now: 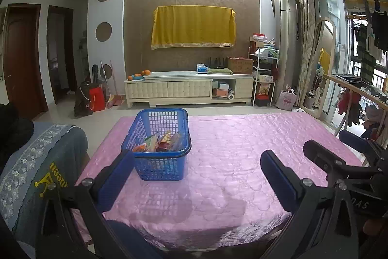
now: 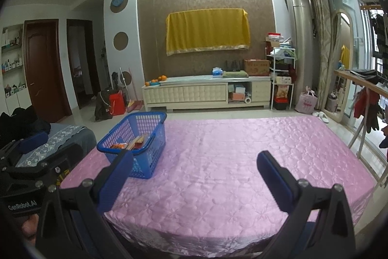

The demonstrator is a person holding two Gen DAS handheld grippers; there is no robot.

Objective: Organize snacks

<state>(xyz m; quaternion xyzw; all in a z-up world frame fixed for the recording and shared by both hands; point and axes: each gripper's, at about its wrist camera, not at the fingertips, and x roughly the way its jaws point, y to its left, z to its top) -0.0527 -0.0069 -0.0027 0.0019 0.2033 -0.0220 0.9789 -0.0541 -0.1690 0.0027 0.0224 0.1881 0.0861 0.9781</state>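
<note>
A blue plastic basket stands on the left part of the pink quilted tablecloth. Inside it lie several snack packets in orange and red wrappers. My left gripper is open and empty, its left finger just in front of the basket's near left corner. In the right wrist view the basket sits left of centre with the snack packets showing over its rim. My right gripper is open and empty above the cloth, to the right of the basket.
A chair with a grey embroidered cover stands against the table's left side. A wooden drying rack with hanging clothes is at the table's right edge. A cream TV cabinet stands far behind the table.
</note>
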